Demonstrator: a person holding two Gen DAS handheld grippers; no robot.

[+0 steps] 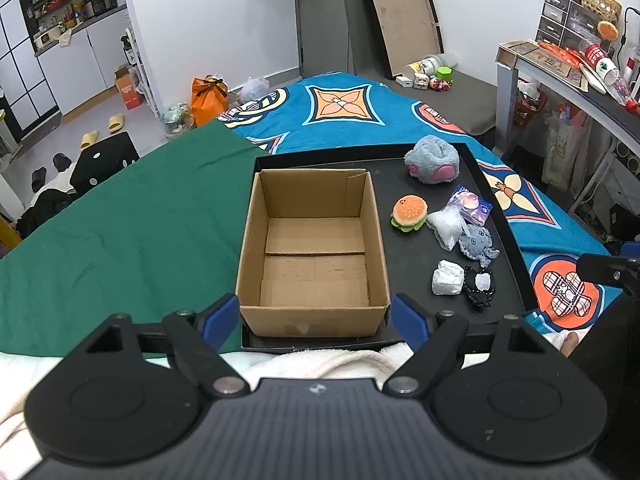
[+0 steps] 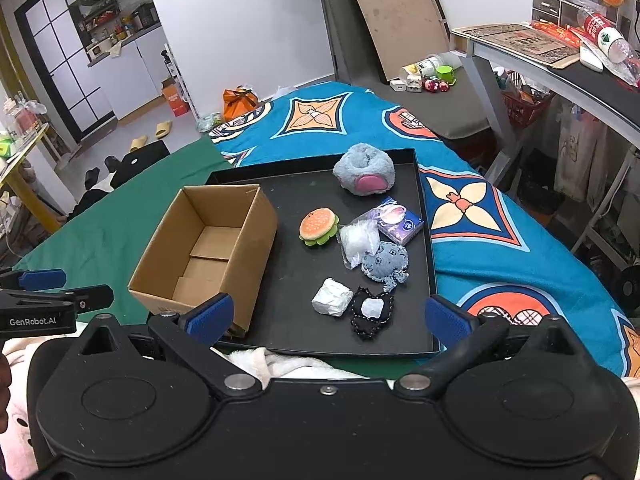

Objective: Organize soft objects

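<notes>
An empty cardboard box [image 1: 314,256] [image 2: 204,256] stands on the left of a black tray [image 1: 508,240] [image 2: 424,216]. To its right lie a blue-grey plush paw [image 1: 433,160] [image 2: 364,170], a burger plush [image 1: 409,213] [image 2: 318,226], a clear plastic bag [image 1: 446,226] [image 2: 358,240], a tissue pack [image 1: 470,205] [image 2: 400,220], a grey fabric toy [image 1: 476,242] [image 2: 386,264], a white wrapped lump [image 1: 447,278] [image 2: 332,298] and a black pouch [image 1: 480,286] [image 2: 370,314]. My left gripper [image 1: 314,316] hangs open before the box. My right gripper [image 2: 328,316] stands open near the tray's front edge, holding nothing.
The tray rests on a bed with a green cloth [image 1: 120,220] and a blue patterned sheet [image 1: 360,116]. White fleece [image 1: 320,362] lies just below the grippers. A cluttered desk [image 2: 560,56] stands on the right, a flat tray leans on the far wall [image 1: 400,16].
</notes>
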